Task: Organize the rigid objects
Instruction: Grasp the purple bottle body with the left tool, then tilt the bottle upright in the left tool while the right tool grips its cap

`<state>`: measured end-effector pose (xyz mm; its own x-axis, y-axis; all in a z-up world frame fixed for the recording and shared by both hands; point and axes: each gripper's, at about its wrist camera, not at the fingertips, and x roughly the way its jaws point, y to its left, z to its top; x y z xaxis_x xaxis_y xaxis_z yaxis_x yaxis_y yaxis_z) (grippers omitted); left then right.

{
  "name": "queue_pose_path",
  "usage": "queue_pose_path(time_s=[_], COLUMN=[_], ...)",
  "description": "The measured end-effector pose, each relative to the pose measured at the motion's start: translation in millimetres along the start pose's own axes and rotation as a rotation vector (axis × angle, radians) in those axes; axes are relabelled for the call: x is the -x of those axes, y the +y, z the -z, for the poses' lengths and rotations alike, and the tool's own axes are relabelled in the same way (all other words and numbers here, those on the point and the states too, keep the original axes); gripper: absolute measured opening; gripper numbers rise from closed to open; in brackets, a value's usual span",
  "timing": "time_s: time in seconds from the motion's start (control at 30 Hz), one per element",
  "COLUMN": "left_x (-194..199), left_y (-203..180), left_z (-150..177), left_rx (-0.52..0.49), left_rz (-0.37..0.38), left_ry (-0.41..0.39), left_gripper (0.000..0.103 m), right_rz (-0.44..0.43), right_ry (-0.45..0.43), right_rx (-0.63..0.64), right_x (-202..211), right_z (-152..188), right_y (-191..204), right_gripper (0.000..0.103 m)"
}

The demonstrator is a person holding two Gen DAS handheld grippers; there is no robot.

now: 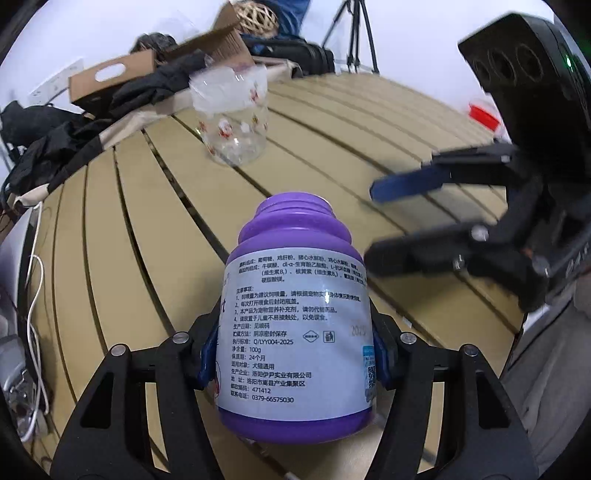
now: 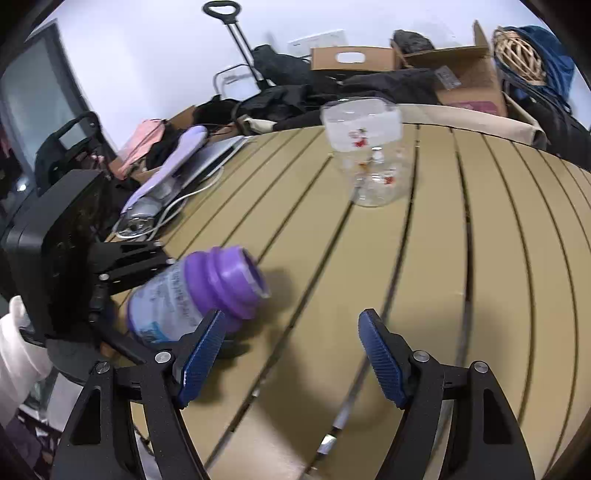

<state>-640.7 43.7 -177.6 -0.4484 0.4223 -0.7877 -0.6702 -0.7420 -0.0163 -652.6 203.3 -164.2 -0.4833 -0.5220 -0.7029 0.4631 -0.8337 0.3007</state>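
Note:
My left gripper (image 1: 291, 354) is shut on a purple bottle (image 1: 295, 314) with a white printed label, held tilted above the slatted tan table (image 1: 140, 229). The bottle also shows in the right wrist view (image 2: 195, 291), at the left, with the left gripper (image 2: 122, 280) behind it. My right gripper (image 2: 291, 328) is open and empty, just right of the bottle's neck; it shows in the left wrist view (image 1: 373, 221) at the right. A clear plastic jar (image 1: 231, 114) with red printed figures stands upright farther back on the table, also in the right wrist view (image 2: 369, 151).
Cardboard boxes (image 2: 465, 77), dark clothing (image 1: 74, 136), a wicker ball (image 2: 517, 55) and bags crowd the table's far edge. A white cable (image 1: 35, 295) and a laptop (image 2: 210, 158) lie at the left side. A tripod (image 1: 354, 33) stands behind.

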Motion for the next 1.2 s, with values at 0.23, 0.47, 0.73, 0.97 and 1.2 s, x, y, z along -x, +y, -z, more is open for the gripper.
queue_pose_path(time_s=[0.23, 0.47, 0.73, 0.97, 1.2], left_x=[45.2, 98.9, 107.3, 96.6, 86.6], left_y=[15.7, 23.4, 11.0, 1.2, 4.0], left_z=[1.6, 2.9, 8.9, 9.6, 1.3], left_rx=[0.113, 0.207, 0.208, 0.159, 0.105], left_rz=[-0.077, -0.18, -0.235, -0.262, -0.225], left_ry=[-0.187, -0.395, -0.473, -0.487, -0.463], left_gripper=[0.059, 0.059, 0.059, 0.059, 0.06], right_rz=[-0.081, -0.397, -0.599, -0.678, -0.695], right_ry=[-0.061, -0.128, -0.077, -0.094, -0.044], right_rx=[-0.063, -0.213, -0.251, -0.297, -0.301], right_x=[20.8, 37.7, 10.7, 0.2, -20.4], right_z=[-10.4, -28.5, -38.6, -51.3, -65.8], right_y=[-4.4, 0.2, 27.9, 28.2, 30.0], right_gripper=[0.079, 0.082, 0.083, 0.083, 0.071])
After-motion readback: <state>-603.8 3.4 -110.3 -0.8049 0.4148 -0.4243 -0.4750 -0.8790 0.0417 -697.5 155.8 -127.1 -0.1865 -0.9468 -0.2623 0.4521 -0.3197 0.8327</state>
